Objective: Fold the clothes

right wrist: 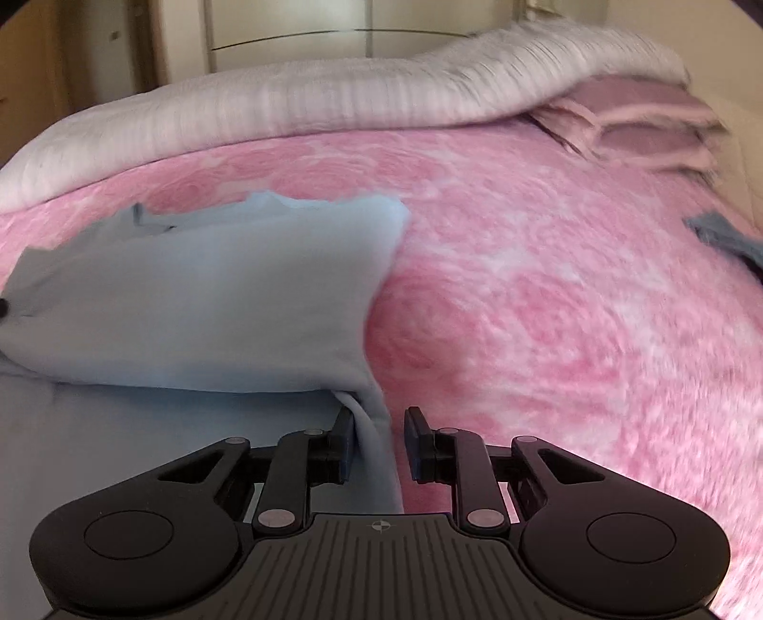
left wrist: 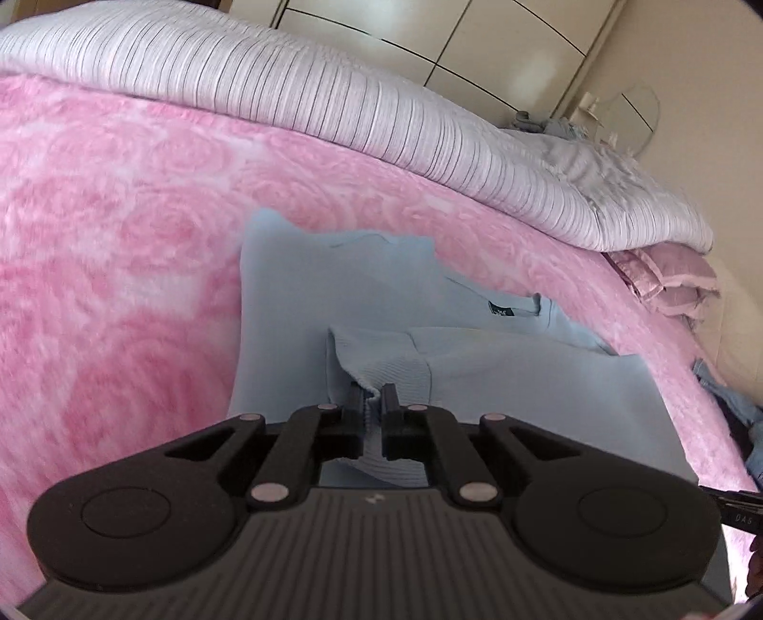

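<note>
A light blue sweater (left wrist: pixel 334 286) lies partly folded on the bed, its neck label facing up. My left gripper (left wrist: pixel 374 393) is shut on the sweater's ribbed cuff (left wrist: pixel 381 362), which bunches between the pads. In the right wrist view the same sweater (right wrist: pixel 214 295) fills the left half, one layer folded over another. My right gripper (right wrist: pixel 379 415) sits at its right edge. A fold of the blue fabric (right wrist: pixel 376 439) runs between the fingers, lying against the left one, with a gap to the right one. The jaws stand partly apart, not pressing.
A pink rose-patterned blanket (right wrist: pixel 548 286) covers the bed. A striped grey-white duvet (left wrist: pixel 334 86) is heaped along the far side, with pink pillows (left wrist: pixel 667 281) at its right end. A denim garment (right wrist: pixel 725 233) lies at the right edge. Wardrobe doors (left wrist: pixel 429 38) stand behind.
</note>
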`<state>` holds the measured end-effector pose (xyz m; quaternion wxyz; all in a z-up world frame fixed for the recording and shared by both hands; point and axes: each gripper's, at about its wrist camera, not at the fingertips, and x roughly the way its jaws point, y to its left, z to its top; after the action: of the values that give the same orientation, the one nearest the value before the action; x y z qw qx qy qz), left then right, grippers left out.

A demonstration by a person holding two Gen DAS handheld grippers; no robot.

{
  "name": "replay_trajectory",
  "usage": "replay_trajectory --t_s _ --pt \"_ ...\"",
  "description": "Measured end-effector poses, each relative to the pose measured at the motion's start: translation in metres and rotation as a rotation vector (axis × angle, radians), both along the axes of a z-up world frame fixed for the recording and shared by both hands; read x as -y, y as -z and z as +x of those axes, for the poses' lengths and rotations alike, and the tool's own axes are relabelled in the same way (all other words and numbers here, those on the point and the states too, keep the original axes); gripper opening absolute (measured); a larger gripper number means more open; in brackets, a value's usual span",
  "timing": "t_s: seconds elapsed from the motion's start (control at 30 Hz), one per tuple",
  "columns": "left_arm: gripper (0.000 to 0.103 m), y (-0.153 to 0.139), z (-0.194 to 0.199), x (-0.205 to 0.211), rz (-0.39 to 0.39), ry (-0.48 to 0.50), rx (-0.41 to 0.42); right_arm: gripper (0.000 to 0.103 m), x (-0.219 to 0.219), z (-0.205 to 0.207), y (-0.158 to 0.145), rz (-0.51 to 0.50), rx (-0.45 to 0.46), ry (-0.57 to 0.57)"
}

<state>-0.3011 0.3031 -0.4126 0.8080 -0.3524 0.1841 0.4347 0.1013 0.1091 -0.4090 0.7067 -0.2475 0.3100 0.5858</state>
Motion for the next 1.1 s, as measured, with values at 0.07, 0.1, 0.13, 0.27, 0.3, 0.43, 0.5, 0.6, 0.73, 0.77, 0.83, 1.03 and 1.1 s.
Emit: replay_trajectory --t_s 0.07,0.1,0.13,0.27,0.3,0.43,0.5,0.6,0.73,0.77,0.83,1.03,1.1 --pt "0.003 -0.001 -0.005 -0.003 -0.014 -0.026 0.038 0.022 -0.003 -0.001 0.001 0.005 -0.004 -0.003" --pt "0.003 -0.002 -0.009 -0.007 -0.021 -0.04 0.061 0.022 -0.004 0.003 0.004 0.005 -0.01 0.013" --pt "0.003 -0.005 -0.01 -0.008 -0.018 -0.039 0.061 0.022 -0.006 0.006 0.006 0.006 -0.017 0.029" --pt "0.004 0.004 0.005 -0.005 -0.002 0.043 -0.084 0.022 0.0 0.023 0.01 0.008 -0.099 0.071" --pt "0.005 0.006 0.007 -0.002 0.014 0.046 -0.095 0.023 0.002 0.021 0.011 0.0 -0.082 0.054" --pt "0.009 -0.008 0.006 0.006 0.059 0.022 -0.136 0.032 0.001 0.009 -0.004 -0.064 0.009 0.004" --pt "0.009 -0.025 0.002 0.012 0.126 0.005 -0.153 0.033 0.001 0.004 -0.016 -0.071 0.039 -0.018" --pt "0.009 -0.042 0.002 0.015 0.178 0.012 -0.144 0.034 0.0 -0.002 -0.036 -0.018 0.047 -0.067" --pt "0.009 -0.041 0.036 0.007 0.181 0.118 -0.145 0.034 -0.024 -0.006 -0.045 0.042 0.009 -0.125" --pt "0.009 -0.036 0.049 0.006 0.183 0.154 -0.163 0.034 -0.037 -0.009 -0.043 0.045 0.015 -0.147" --pt "0.01 -0.022 0.075 0.002 0.196 0.211 -0.21 0.034 -0.062 -0.015 -0.032 0.054 0.005 -0.174" --pt "0.014 0.01 0.109 0.001 0.279 0.27 -0.418 0.035 -0.11 -0.009 0.025 0.005 0.003 -0.159" --pt "0.014 0.004 0.106 0.003 0.312 0.26 -0.394 0.036 -0.109 0.0 0.02 0.011 -0.027 -0.137"
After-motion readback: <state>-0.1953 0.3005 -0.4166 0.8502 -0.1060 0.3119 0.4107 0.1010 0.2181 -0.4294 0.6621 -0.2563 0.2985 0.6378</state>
